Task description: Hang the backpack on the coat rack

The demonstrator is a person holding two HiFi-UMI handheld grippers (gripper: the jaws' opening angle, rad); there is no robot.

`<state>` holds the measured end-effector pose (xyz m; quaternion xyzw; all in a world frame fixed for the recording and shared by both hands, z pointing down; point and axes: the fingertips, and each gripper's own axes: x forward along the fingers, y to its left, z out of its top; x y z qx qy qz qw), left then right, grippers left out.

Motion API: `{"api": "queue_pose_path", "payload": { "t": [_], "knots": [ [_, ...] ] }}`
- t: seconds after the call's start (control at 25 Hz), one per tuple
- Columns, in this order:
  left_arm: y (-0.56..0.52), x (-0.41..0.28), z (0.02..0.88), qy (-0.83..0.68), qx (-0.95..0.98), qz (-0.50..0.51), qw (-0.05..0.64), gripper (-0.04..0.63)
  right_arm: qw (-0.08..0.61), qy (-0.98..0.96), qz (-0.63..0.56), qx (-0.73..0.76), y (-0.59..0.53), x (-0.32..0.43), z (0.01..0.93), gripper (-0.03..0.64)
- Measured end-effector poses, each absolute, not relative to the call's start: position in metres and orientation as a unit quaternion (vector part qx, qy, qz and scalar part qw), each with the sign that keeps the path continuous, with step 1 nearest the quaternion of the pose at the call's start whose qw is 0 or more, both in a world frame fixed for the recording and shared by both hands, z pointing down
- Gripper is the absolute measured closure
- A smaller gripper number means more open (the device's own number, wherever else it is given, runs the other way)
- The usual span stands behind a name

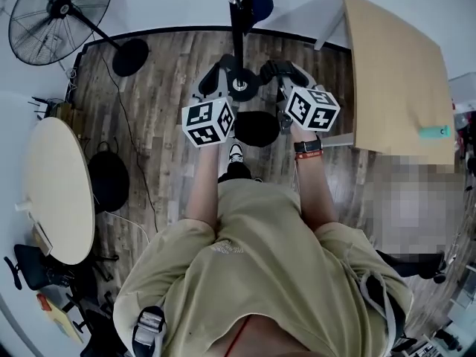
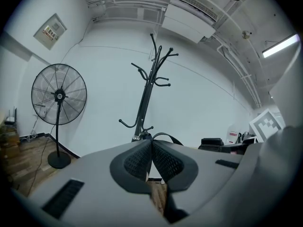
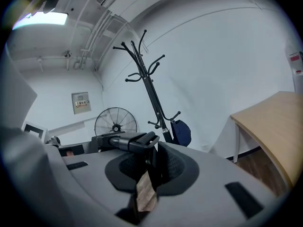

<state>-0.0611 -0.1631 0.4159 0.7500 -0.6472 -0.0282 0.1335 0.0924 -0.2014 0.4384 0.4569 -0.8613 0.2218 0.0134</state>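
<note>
The black backpack [image 1: 256, 129] hangs between my two grippers, above the wooden floor. In the left gripper view my left gripper [image 2: 151, 143] is shut on a thin black strap [image 2: 165, 135] that loops out past its pads. My right gripper [image 3: 154, 150] is shut on a thicker black strap with a buckle [image 3: 127, 142]. Straight ahead stands the black coat rack [image 2: 147, 96], its hooks well above both grippers. In the head view the left gripper [image 1: 220, 73] and right gripper [image 1: 274, 70] sit either side of the rack's pole [image 1: 236, 21].
A dark blue bag [image 3: 181, 132] hangs on a low hook of the rack. A standing fan [image 2: 58, 96] is to the left, a wooden table [image 1: 398, 73] to the right. A round table [image 1: 56, 188] and another black bag [image 1: 108, 178] lie at the left.
</note>
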Motion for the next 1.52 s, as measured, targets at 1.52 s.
{"api": "queue_pose_path", "payload": {
  "t": [1.52],
  "knots": [
    [-0.416, -0.152, 0.399, -0.657, 0.742, -0.035, 0.127, 0.569, -0.014, -0.856, 0.254, 0.45, -0.456, 0.009, 0.433, 0.551]
  ]
}}
